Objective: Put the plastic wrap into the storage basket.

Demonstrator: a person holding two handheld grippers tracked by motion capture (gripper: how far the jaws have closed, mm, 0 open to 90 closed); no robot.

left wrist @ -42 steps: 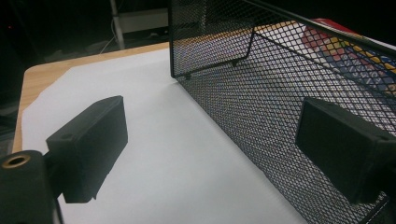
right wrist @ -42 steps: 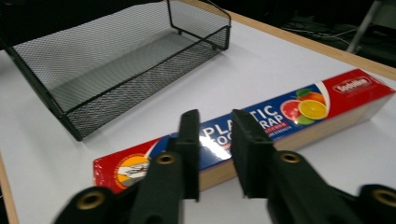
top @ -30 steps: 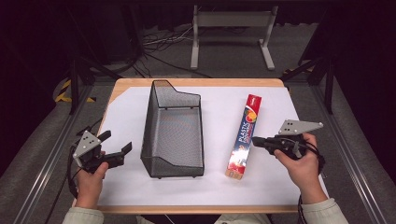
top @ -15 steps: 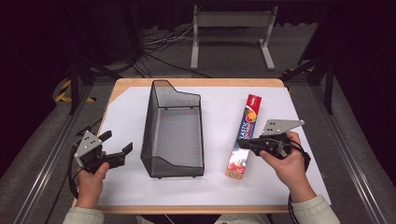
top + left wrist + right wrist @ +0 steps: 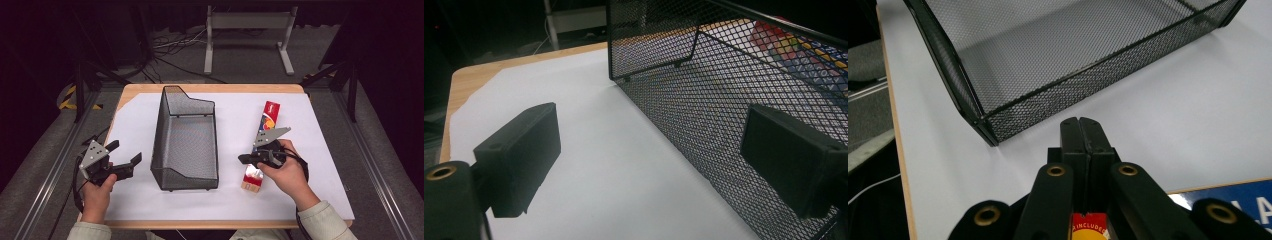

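Hovering right tool (image 5: 243, 158), closed, above box (image 5: 263, 131); basket (image 5: 186, 142) rim near.

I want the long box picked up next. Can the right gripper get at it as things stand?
Probably yes. The right gripper hovers over the box's near end with nothing between them, and the mesh basket stands apart to the side. But its jaws are shut and must open first.

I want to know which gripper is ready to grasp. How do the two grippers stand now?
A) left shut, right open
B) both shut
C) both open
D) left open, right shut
D: the left gripper has its jaws spread wide beside the mesh basket, while the right gripper has its jaws pressed together above the long box.
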